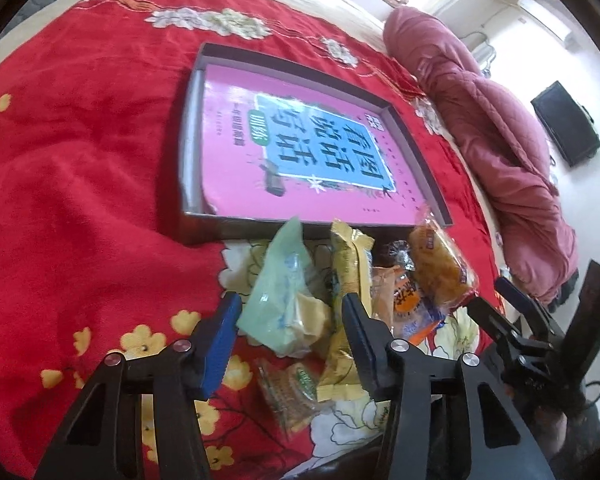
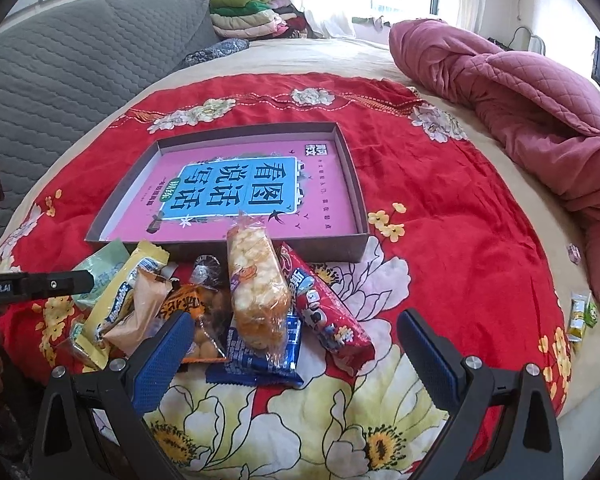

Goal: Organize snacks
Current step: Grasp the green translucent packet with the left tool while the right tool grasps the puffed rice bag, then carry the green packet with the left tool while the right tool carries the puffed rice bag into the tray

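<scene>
Fingers, left gripper (image 1: 292, 332): spread wide astride pale green packet (image 1: 282, 300) — light, crinkly, slippery; pinch its filled middle. Right gripper (image 2: 296, 344): wide, empty, over rice-cracker pack (image 2: 256, 284) — brittle. Snacks heaped before box (image 2: 356, 184), bed's near edge.

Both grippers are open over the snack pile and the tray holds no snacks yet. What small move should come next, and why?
Probably ease the left gripper forward and close it on the pale green packet. Its open fingers already straddle that packet, and the tray behind the pile holds no snacks. The right gripper, open over the puffed-rice pack, can wait.
</scene>
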The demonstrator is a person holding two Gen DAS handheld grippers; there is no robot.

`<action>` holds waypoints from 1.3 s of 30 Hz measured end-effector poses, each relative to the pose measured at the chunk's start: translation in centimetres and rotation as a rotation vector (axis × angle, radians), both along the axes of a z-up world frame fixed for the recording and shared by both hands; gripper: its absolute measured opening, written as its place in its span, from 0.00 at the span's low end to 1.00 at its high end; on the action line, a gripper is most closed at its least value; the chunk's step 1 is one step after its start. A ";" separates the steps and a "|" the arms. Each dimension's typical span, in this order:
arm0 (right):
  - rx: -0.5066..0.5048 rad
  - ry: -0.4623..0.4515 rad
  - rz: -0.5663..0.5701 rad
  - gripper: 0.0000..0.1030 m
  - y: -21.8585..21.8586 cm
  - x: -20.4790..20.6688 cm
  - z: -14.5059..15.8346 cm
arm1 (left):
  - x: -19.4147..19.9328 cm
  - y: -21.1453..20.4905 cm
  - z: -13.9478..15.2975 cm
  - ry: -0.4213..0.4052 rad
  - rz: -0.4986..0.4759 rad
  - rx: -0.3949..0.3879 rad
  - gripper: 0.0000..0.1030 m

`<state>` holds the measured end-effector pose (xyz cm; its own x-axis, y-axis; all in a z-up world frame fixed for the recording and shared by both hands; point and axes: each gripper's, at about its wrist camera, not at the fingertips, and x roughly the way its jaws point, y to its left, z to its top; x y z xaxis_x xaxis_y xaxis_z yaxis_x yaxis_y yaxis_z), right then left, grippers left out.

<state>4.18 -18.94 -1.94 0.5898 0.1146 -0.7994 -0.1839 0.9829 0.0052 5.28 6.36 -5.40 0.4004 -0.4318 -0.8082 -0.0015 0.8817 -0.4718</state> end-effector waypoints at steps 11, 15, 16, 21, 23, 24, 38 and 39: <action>-0.009 0.009 0.085 0.64 1.7 2.0 -1.2 | 0.6 -0.7 -1.1 0.035 -0.034 -0.031 0.51; -0.011 0.014 0.115 0.50 2.4 2.2 -1.5 | 0.8 -1.1 -1.5 0.043 -0.046 -0.045 0.51; -0.008 0.016 0.124 0.49 2.5 2.2 -1.6 | 0.9 -1.1 -1.5 0.044 -0.048 -0.047 0.51; 0.009 0.020 0.148 0.41 2.9 2.3 -1.9 | 1.5 -1.1 -1.9 0.051 -0.056 -0.069 0.30; 0.015 0.017 0.149 0.38 2.9 2.4 -1.8 | 1.5 -1.1 -2.0 0.050 -0.061 -0.075 0.20; 0.015 0.015 0.149 0.36 2.8 2.3 -1.8 | 1.5 -1.1 -2.0 0.048 -0.062 -0.081 0.19; 0.083 0.003 0.145 0.29 1.9 2.0 -1.2 | 1.1 -0.7 -0.5 -0.035 -0.041 -0.061 0.06; 0.088 0.001 0.145 0.29 1.8 2.0 -1.1 | 1.1 -0.6 -0.6 -0.032 -0.040 -0.061 0.06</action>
